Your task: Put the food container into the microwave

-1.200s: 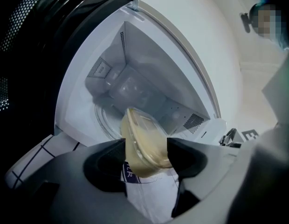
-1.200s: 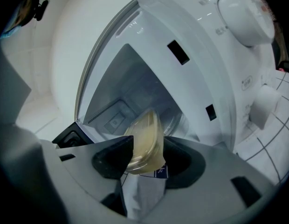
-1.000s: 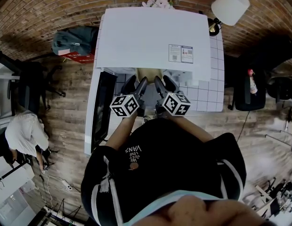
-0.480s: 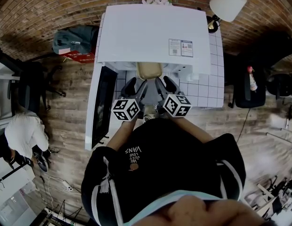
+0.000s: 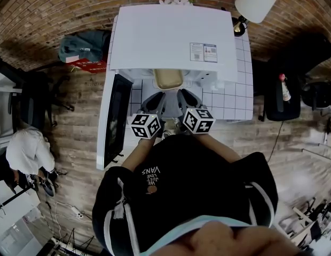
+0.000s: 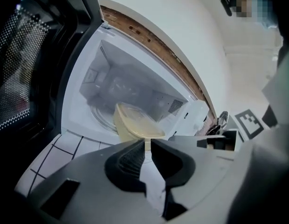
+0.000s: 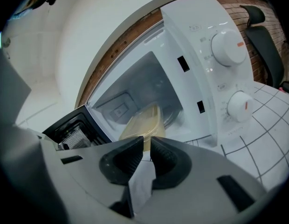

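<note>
The food container [image 5: 168, 79], a clear tub with yellowish contents, hangs at the mouth of the white microwave [image 5: 171, 36], half under its top edge. My left gripper [image 5: 155, 99] is shut on its near rim from the left, and my right gripper [image 5: 186, 97] is shut on it from the right. In the left gripper view the container [image 6: 135, 125] tilts over the glass turntable [image 6: 100, 118] just past the gripper [image 6: 147, 143]. The right gripper view shows the container [image 7: 144, 122] ahead of that gripper [image 7: 147, 143], inside the cavity opening.
The microwave door [image 5: 115, 121] stands open at the left, and its two knobs [image 7: 226, 45] are at the right. The white tiled table [image 5: 237, 100] carries the microwave. A lamp [image 5: 256, 1], a dark bag [image 5: 85, 44], a chair [image 5: 285, 97] and a person [image 5: 26, 148] surround it.
Both marker cubes have shifted slightly toward the person. More of the container shows below the microwave's top edge. Both grippers have stayed shut on it.
</note>
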